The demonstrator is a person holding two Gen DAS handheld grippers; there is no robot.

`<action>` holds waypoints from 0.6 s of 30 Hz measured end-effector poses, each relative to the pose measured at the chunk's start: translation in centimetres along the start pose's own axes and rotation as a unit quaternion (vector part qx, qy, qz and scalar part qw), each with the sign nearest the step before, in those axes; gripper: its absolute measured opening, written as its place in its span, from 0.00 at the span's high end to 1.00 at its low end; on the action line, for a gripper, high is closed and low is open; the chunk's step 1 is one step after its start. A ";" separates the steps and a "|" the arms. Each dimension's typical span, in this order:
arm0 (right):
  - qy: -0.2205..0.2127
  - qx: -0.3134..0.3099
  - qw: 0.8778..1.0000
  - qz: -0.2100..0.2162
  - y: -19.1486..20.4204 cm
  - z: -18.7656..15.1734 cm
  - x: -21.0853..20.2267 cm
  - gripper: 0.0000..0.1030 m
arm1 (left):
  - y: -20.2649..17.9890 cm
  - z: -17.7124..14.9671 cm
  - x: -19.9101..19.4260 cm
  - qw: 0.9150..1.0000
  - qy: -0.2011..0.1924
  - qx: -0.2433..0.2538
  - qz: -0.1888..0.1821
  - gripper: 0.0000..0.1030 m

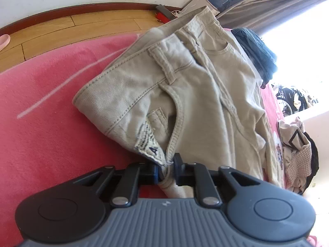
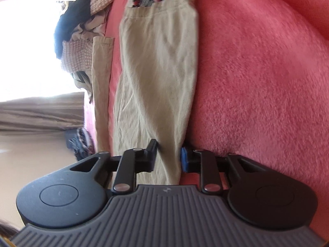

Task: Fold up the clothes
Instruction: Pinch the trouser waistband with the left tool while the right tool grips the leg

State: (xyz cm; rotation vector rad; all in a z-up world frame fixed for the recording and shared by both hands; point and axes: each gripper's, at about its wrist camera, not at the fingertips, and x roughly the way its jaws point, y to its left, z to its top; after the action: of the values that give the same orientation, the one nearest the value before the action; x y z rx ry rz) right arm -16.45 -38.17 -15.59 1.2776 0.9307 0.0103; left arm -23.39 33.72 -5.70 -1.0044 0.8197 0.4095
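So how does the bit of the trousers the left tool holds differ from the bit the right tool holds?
The left tool pinches the waist end of the beige trousers, by the pocket and a white label; the right tool pinches a plain leg. The waist end is bunched, with thick seams; the leg lies long and fairly flat. Both rest on the pink blanket, and both tools are closed on cloth.

Home bedroom. A pink fleece blanket (image 1: pixel 51 123) covers the bed, with khaki trousers (image 1: pixel 164 94) spread on it and a heap of mixed clothing (image 1: pixel 298 156) at its far edge. Wood plank floor (image 1: pixel 72 33) with dark red skirting (image 1: pixel 82 8), white wall, grey curtain (image 1: pixel 267 2) beside a bright window.
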 end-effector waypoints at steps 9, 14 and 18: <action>0.005 -0.049 0.998 -0.038 2.0 0.3 -0.7 0.97 | 0.5 3.8 -3.6 0.996 0.038 0.074 0.024 0.91; 0.020 -0.016 0.999 -0.036 0.8 0.5 -0.4 0.95 | 1.5 3.0 -2.5 0.996 0.066 0.051 0.015 0.61; 0.023 -0.014 0.999 -0.034 0.7 0.4 -0.7 0.93 | 2.8 1.9 -2.4 0.998 0.057 0.020 -0.003 0.60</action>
State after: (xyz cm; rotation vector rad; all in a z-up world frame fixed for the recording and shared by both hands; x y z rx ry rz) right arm -16.34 -38.56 -14.58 1.2240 1.0109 -0.0002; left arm -25.95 36.89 -4.95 -0.9994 0.9249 0.3315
